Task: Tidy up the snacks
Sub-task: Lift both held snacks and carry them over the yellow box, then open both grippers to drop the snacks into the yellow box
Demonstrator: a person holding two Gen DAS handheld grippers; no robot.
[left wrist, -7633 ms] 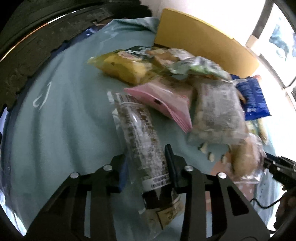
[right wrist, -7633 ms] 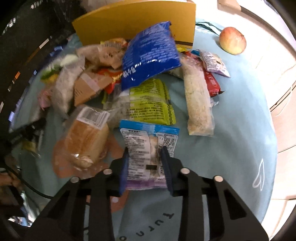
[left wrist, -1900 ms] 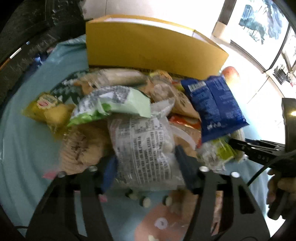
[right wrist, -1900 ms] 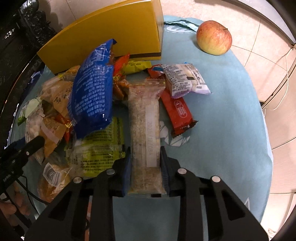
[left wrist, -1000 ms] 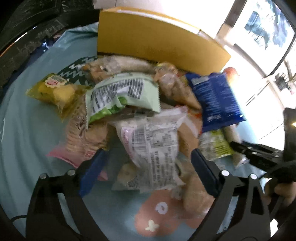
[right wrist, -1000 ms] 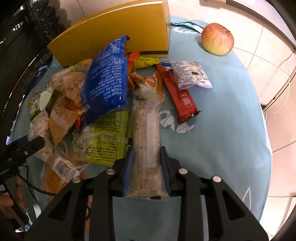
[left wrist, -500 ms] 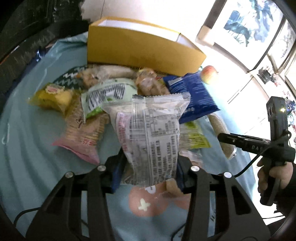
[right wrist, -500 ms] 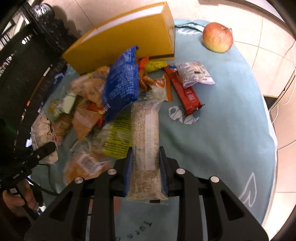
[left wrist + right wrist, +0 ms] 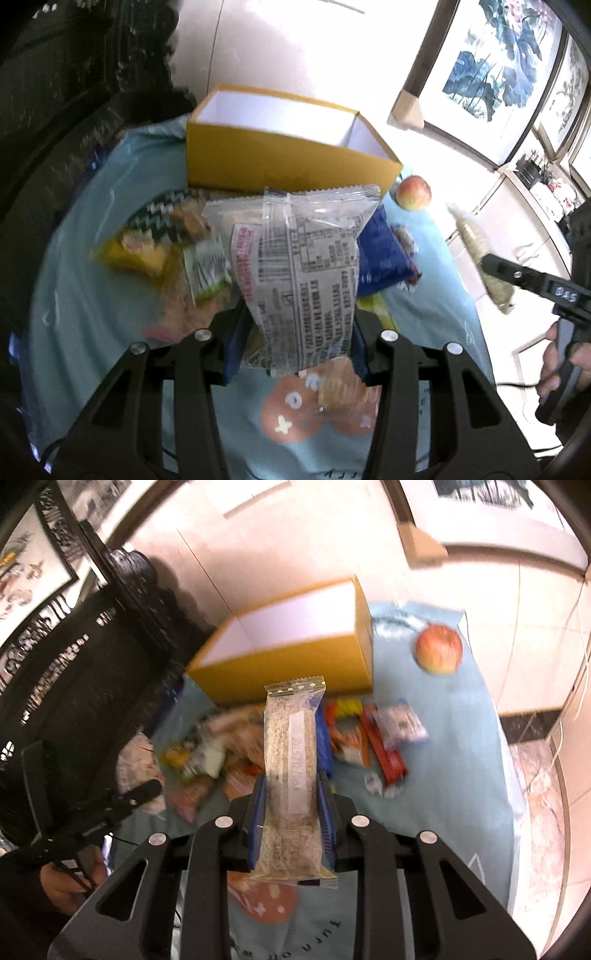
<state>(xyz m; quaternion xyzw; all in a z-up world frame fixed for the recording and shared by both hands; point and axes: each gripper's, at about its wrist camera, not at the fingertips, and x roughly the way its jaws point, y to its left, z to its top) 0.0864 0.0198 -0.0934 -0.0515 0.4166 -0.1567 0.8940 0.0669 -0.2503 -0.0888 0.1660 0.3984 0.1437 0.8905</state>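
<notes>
Now, from the left wrist view: the left tongs (image 9: 295,343) pinch the lower end of a clear printed snack bag (image 9: 301,266), which stands up from the jaws at twelve o'clock, clear of the table. Beyond its top edge sits the open yellow box (image 9: 288,162), white inside and apparently empty. The snack pile (image 9: 173,251) lies on the blue tablecloth (image 9: 92,295) at about ten o'clock of the bag, a blue packet (image 9: 384,254) at two o'clock, an apple (image 9: 413,192) further off at one o'clock. The bag looks light, soft and crinkly, probably air-filled and slick; holding it low leaves the top free to flop, and a hard squeeze could crush what is inside.

From the right wrist view: the right tongs (image 9: 291,812) are pressed close on a long narrow grain bar (image 9: 291,771) in clear wrap, gripped near its lower third, the rest pointing to twelve o'clock toward the yellow box (image 9: 295,657). Loose snacks lie below it on the cloth, a red bar (image 9: 384,753) at three o'clock, the apple (image 9: 439,650) at one o'clock. The bar seems light and fairly stiff, though likely brittle; a grip across its width nearer the middle would swing less.
</notes>
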